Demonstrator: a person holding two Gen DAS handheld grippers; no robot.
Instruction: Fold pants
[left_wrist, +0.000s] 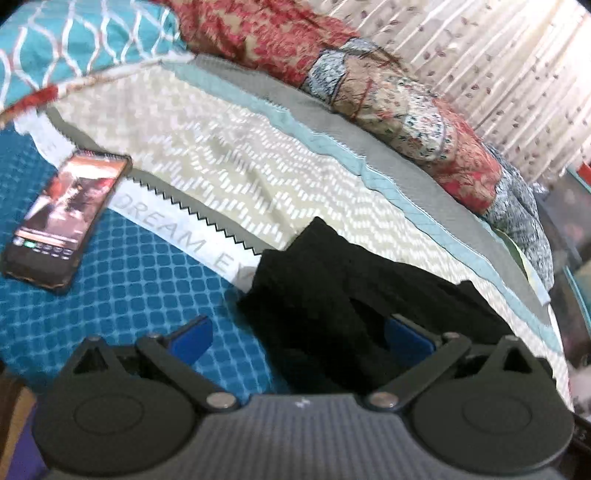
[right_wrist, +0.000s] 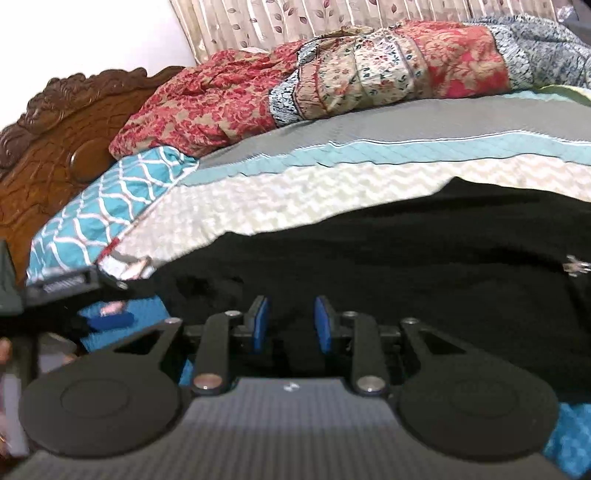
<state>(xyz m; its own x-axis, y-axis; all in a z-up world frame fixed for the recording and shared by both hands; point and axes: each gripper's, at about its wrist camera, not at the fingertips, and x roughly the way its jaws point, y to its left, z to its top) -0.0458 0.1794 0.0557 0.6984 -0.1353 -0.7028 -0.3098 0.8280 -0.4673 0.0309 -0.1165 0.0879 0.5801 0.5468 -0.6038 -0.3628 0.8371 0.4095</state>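
Here, black pants (left_wrist: 332, 295) lying on bedspread (left_wrist: 110, 295), phone (left_wrist: 70, 218) resting nearby. Left gripper (left_wrist: 299, 336) gaping wide, holding nothing. Right gripper (right_wrist: 290, 325) hovering part-open over pants, gripping nothing.

Grey capital letters are running along the white band (left_wrist: 177, 225) of the bedspread, at about nine o'clock in the left wrist view, reading "DREAM EV" before the black pants (left_wrist: 332, 295) are covering the rest. The phone (left_wrist: 66, 218) lying beside the band is showing a lit screen, but its icons are too blurred to read.
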